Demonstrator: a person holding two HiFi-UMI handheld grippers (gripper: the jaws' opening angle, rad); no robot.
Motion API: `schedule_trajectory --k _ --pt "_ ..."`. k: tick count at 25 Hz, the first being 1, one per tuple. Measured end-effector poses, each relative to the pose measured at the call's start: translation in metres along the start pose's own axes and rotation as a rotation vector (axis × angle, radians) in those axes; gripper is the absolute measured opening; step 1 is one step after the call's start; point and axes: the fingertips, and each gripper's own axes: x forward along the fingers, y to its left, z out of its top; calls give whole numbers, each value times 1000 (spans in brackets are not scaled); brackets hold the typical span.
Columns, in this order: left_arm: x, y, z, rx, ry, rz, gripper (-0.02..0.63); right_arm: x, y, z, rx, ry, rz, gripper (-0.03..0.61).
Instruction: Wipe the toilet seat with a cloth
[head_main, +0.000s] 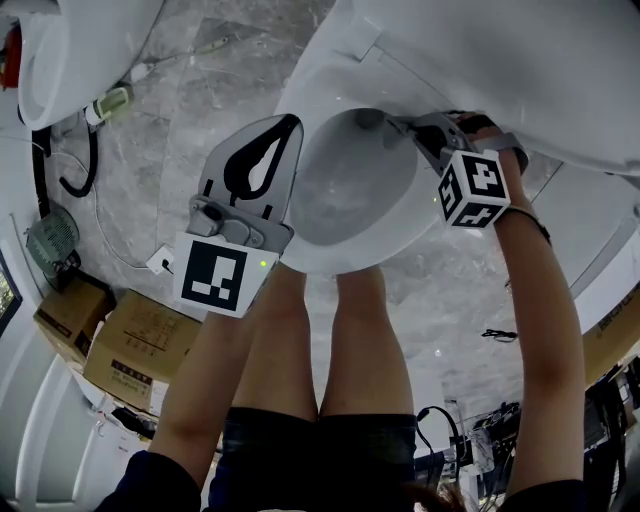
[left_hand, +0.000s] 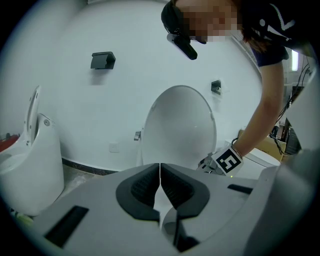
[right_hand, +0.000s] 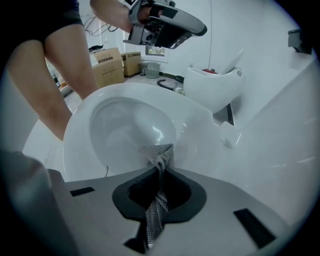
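The right gripper's (right_hand: 159, 169) jaws pinch a grey mesh cloth (right_hand: 158, 151), its bunched end pressed on the toilet seat's (right_hand: 80, 127) rear edge, just beside the raised lid (left_hand: 181, 127). The left gripper's (left_hand: 160, 175) jaws are closed together with nothing between them, above the seat's left edge.

Head view, frame centre: I read the hollow of the white ceramic toilet bowl (head_main: 345, 258) as open. Raised white lid (head_main: 520, 60) walls off the upper right. Person's bare legs (head_main: 340, 340) stand just below the front rim. Grey marble floor (head_main: 190, 90), upper centre, is passable up to the second white toilet (head_main: 60, 50), black cable (head_main: 94, 160) and brown cardboard boxes (head_main: 130, 345) along the left edge.
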Motion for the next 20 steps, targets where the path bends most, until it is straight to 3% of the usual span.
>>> schedule_trajectory --k 8,12,16,20 --pt "-2 0 2 -7 -5 -13 25 -30 66 -35 65 17 87 34" --pt "-3 -1 3 -4 -6 -13 25 -18 29 -23 5 21 29 34" --pt "-5 -1 2 -5 -5 -3 25 1 -34 18 -33 -43 -44 34" --pt "-11 1 -3 -10 1 9 25 -1 -66 36 15 -94 -114 34"
